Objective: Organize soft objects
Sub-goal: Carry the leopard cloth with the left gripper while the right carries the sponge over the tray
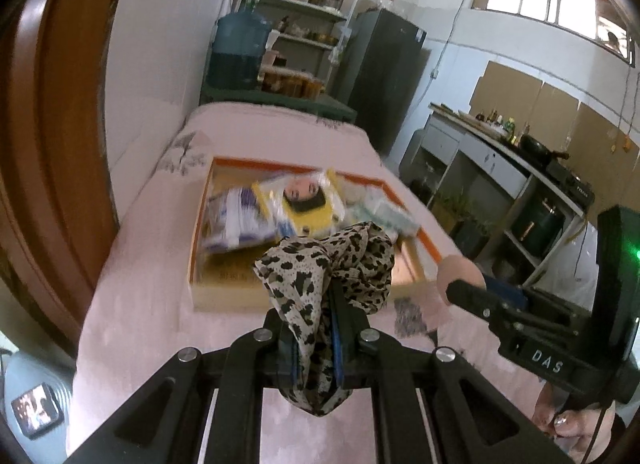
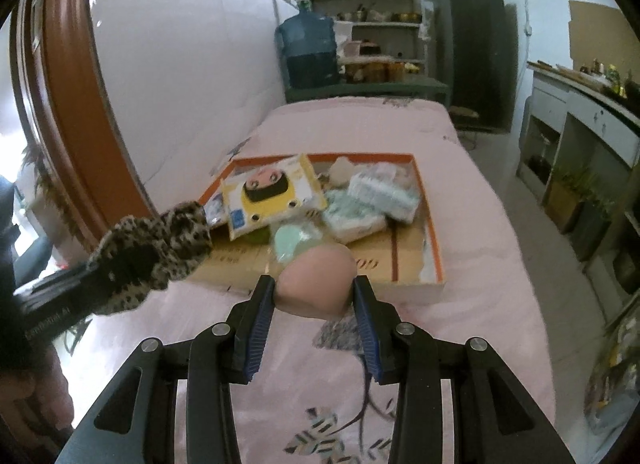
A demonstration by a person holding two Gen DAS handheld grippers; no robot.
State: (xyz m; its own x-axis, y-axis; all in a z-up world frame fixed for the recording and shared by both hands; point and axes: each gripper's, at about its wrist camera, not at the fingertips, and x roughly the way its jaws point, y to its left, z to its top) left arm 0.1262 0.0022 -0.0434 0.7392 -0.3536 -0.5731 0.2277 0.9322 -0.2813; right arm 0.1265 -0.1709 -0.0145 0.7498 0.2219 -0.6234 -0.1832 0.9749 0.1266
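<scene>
My left gripper point(image 1: 326, 284) is shut on a leopard-print cloth point(image 1: 320, 268), which bunches above the fingertips and hangs below them. The same cloth point(image 2: 156, 252) shows at the left of the right wrist view, lifted above the bed. My right gripper point(image 2: 314, 284) is shut on a pink makeup sponge point(image 2: 316, 280), squeezed between the blue pads; the sponge point(image 1: 460, 272) also appears at the right of the left wrist view. Ahead of both lies an orange-rimmed cardboard box point(image 2: 436, 260) holding a yellow pack point(image 2: 272, 192), tissue packs point(image 2: 376, 192) and a mint-green pad point(image 2: 292, 240).
The box point(image 1: 200, 264) sits on a bed with a pink floral sheet point(image 2: 480, 224). A white wall and brown wooden frame point(image 2: 68, 104) run along the left. Beyond the bed stand a blue water jug point(image 2: 308, 48), shelves and a dark fridge point(image 2: 472, 48); a counter point(image 1: 500, 152) lines the right.
</scene>
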